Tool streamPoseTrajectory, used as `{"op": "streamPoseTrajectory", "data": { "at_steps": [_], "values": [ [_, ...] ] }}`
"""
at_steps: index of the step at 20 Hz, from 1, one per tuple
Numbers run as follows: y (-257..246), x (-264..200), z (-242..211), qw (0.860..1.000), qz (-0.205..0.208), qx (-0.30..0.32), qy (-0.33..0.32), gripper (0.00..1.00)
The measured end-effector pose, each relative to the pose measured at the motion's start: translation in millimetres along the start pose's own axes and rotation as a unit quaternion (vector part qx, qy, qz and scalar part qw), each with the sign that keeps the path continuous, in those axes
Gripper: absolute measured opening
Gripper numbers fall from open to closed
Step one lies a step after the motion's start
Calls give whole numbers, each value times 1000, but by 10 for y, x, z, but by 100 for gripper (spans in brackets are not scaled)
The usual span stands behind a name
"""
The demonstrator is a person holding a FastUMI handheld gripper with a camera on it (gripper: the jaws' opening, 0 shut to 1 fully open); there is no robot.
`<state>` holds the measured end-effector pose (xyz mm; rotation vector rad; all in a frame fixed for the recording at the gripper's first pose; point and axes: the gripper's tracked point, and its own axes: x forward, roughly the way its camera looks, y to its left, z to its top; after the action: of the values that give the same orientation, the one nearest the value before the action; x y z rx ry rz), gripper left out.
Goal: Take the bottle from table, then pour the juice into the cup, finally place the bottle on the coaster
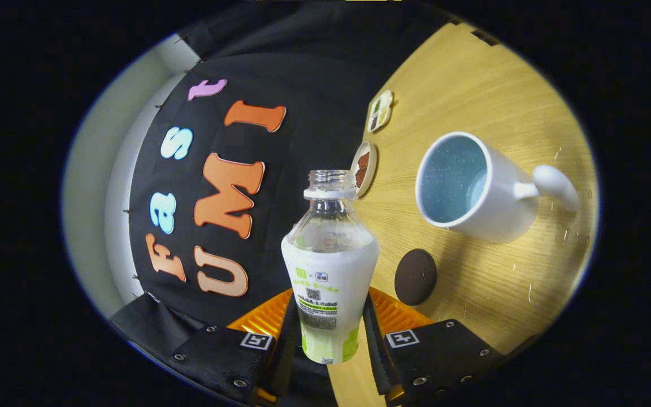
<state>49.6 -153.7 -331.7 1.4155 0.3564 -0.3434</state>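
Gripping: the jaws of the gripper (328,330) are pinching the bottle (328,265), one finger pressed on each flank of its lower body.
Bottle: uncapped, with a clear neck and shoulder and a white wrap with green print below; it stands between the fingers and points away from the camera. The whole view is rolled, so the tabletop (472,96) runs up the side of the bottle where the cup stands, and I cannot tell whether the bottle's base touches it.
Contents: the clear upper part shows no coloured liquid; the level behind the wrap cannot be told.
Coaster: a dark round coaster (415,277) lies flat on the tabletop just beside the bottle's wrapped body, apart from it.
Cup: a white cup (475,189) with a pale blue inside stands on the tabletop beyond the coaster, well apart from the bottle, its mouth facing the camera and its handle turned away from the bottle.
Small dishes: a round dish (364,168) sits right behind the bottle's mouth, and a divided dish (381,111) lies further beyond it, near the booth wall.
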Motion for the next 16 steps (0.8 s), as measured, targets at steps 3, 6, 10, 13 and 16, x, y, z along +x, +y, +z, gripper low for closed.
{"op": "streamPoseTrajectory", "data": {
  "at_steps": [3, 6, 10, 13, 16],
  "values": [
    [-13, 58, -27, 995, -5, -98, 7, 58],
    [2, 109, 80, 978, -19, -208, -10, 58],
    [-54, 223, 99, 938, -41, -344, -11, 58],
    [-98, 318, 71, 903, -46, -427, -18, 58],
    [-81, 455, 7, 857, -53, -512, -13, 58]
  ]
}}
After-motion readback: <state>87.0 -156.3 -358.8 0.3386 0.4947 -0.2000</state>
